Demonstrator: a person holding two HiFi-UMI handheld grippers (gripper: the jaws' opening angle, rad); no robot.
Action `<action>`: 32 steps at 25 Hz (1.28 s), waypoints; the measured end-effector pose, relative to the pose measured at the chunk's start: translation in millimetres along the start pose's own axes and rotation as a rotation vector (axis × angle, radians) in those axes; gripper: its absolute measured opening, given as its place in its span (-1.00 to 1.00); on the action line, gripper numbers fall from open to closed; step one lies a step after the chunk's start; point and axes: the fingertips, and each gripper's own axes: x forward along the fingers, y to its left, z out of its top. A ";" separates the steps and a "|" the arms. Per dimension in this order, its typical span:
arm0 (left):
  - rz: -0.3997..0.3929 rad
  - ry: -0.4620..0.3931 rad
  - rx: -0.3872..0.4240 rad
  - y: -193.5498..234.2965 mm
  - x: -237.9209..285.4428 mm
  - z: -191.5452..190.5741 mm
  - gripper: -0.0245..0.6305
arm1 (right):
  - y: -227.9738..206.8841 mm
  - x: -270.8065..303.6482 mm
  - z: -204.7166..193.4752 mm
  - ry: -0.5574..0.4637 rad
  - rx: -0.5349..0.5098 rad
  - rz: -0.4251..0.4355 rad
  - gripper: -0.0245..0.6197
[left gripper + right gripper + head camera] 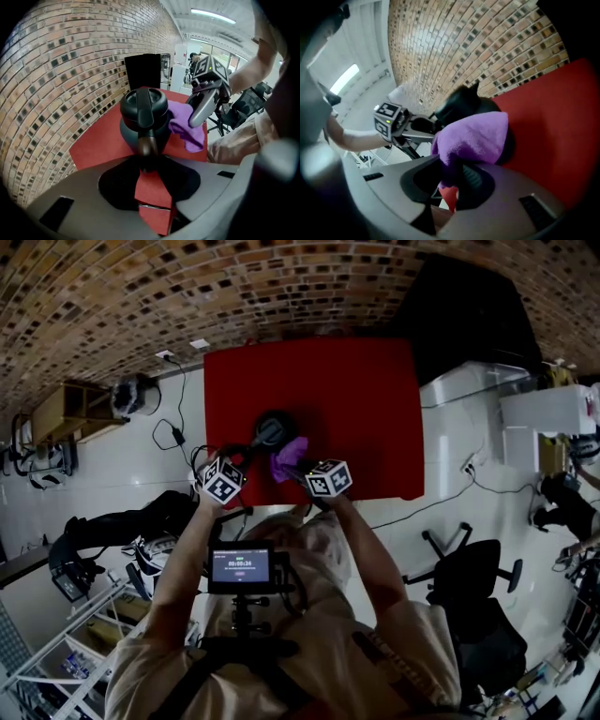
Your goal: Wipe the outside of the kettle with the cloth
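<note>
On the red table stands a dark kettle, upright near the front edge. My left gripper is shut on the kettle's handle, which runs from the lid down between its jaws. Between the jaws of my right gripper is a bunched purple cloth, and they are shut on it. The cloth lies against the kettle's right side, next to the lid. In the head view both grippers sit close together at the kettle, the left gripper on its left and the right gripper on its right.
A black box-like object stands at the table's far right corner. A brick wall runs behind the table. Cables trail on the white floor at left, and a black office chair is at right.
</note>
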 end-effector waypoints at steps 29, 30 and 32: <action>-0.046 -0.005 -0.009 -9.7 -1.9 2.3 -0.55 | -28.0 55.5 -22.5 0.126 0.341 -0.060 -0.66; -0.047 -0.006 -0.011 -9.7 -2.2 2.5 -0.55 | -42.8 60.2 -32.1 0.156 0.356 -0.086 -0.66; -0.049 -0.012 -0.010 -9.4 -1.9 3.2 -0.55 | -77.5 61.2 -52.4 0.188 0.416 -0.159 -0.67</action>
